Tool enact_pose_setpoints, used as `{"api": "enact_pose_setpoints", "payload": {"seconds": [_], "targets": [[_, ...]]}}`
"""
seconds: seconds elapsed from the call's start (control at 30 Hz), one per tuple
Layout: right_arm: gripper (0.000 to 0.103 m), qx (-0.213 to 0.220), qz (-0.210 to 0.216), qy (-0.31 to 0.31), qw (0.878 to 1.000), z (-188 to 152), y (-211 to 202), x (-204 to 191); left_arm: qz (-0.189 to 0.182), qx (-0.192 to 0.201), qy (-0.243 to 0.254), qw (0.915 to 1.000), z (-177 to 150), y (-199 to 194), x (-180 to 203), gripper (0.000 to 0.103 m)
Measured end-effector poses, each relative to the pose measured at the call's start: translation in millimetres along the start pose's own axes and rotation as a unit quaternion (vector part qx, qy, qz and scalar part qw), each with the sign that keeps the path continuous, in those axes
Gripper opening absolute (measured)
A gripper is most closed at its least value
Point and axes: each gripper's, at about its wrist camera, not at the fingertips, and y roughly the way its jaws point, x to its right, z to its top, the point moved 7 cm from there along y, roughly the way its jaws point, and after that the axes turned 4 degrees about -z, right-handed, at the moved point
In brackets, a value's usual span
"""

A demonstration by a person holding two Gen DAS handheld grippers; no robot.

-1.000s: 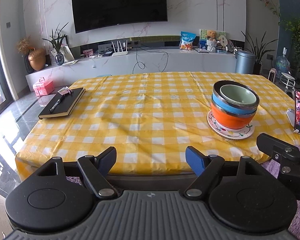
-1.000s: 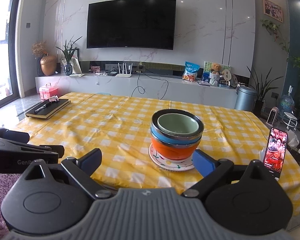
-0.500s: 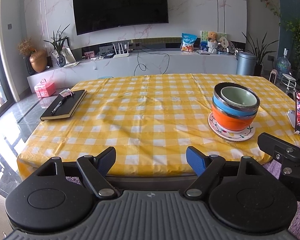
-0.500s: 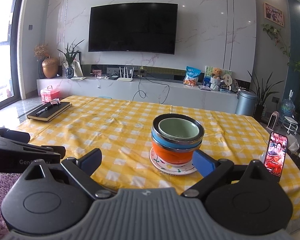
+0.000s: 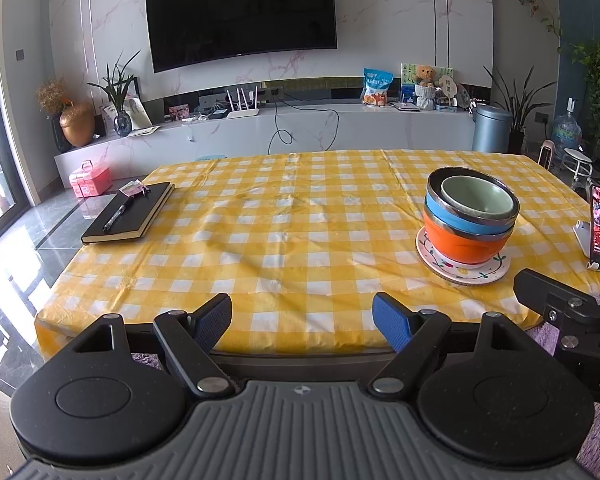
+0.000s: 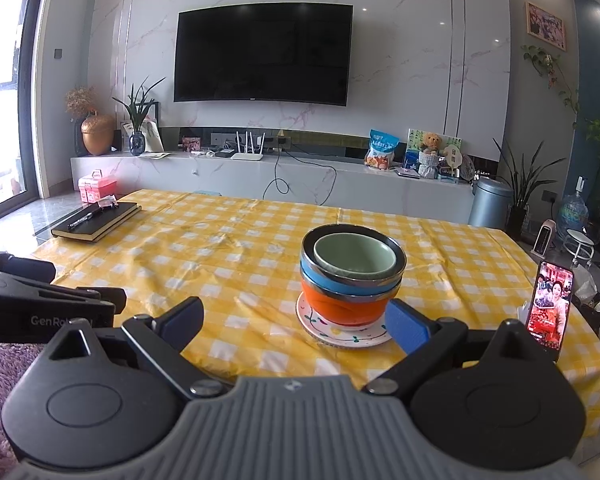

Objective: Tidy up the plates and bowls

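A stack stands on the yellow checked table: a white patterned plate at the bottom, an orange bowl, a blue bowl and a green bowl nested inside it. The same stack shows in the right wrist view, with the plate, orange bowl and green bowl. My left gripper is open and empty at the table's near edge, left of the stack. My right gripper is open and empty just short of the stack.
A black notebook with a pen lies at the table's left side. A phone on a stand stands at the right edge. A TV console runs along the far wall. A purple rug lies below the grippers.
Both grippers have drawn back slightly and risen; the stack sits a little farther from them. Nothing on the table has moved.
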Motion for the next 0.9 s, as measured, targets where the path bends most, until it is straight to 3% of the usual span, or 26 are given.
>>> {"api": "enact_pose_setpoints", "payload": {"seconds": [0.9], "targets": [[0.096,-0.008,0.003,0.002,1.000,-3.5,5.1,-2.0,0.001,0.007,0.005,1.0000,3.3,-3.0,0.1,0.094]]}}
